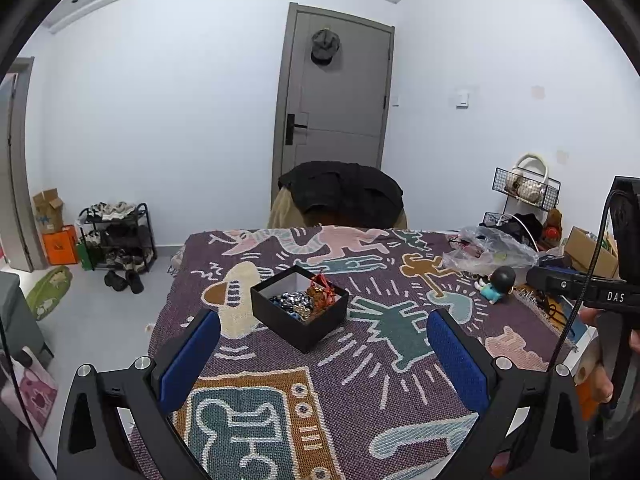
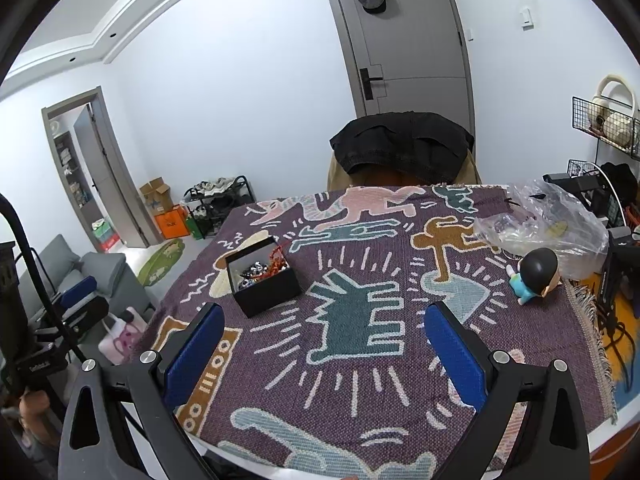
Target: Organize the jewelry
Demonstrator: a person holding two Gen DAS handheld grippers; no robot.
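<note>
Hovering: left claw (image 1: 323,350) and right claw (image 2: 324,346) both spread wide, empty | black box (image 1: 300,312) of jewelry (image 1: 306,300) mid-counter (image 1: 400,392) | pieces likely light, tangly, slippery; pinch single strands near rim.

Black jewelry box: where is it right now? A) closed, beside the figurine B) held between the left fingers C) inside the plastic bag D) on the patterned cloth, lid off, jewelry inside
D: the black jewelry box sits open on the patterned cloth with beads and red pieces inside, ahead of both open grippers, left gripper and right gripper, and untouched.
</note>
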